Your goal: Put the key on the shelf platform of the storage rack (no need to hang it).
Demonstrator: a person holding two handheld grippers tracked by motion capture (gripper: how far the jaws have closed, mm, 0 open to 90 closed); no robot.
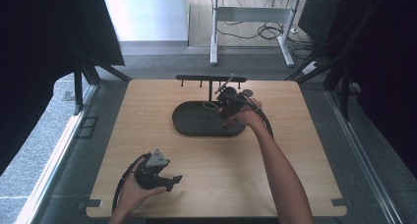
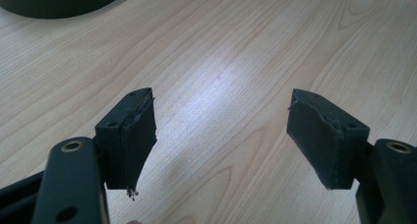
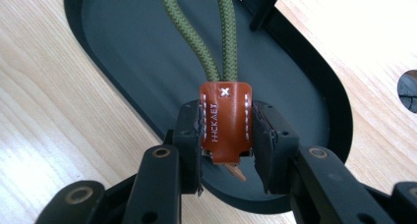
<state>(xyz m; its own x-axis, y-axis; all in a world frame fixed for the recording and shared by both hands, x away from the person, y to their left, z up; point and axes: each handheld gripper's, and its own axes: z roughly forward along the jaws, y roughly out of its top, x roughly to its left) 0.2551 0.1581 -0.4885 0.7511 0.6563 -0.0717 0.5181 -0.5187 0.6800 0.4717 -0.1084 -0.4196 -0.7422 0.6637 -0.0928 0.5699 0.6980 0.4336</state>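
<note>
A brown leather tag (image 3: 225, 122) with a green cord loop (image 3: 204, 35) is clamped between the right gripper's (image 3: 227, 135) jaws, just above the dark oval tray (image 3: 123, 52). Setting it into the tray appears to be in hand; lowering and release would be needed next. Nothing else is seen inside the tray. The left gripper (image 2: 221, 135) is held open, well short of the tray.

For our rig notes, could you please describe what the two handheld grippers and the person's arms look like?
Both are black. The left gripper carries a grey three-cornered plate and trails a black cable; its pads look frayed. The right gripper also trails a cable. Forearms are bare, with no sleeves visible.
</note>
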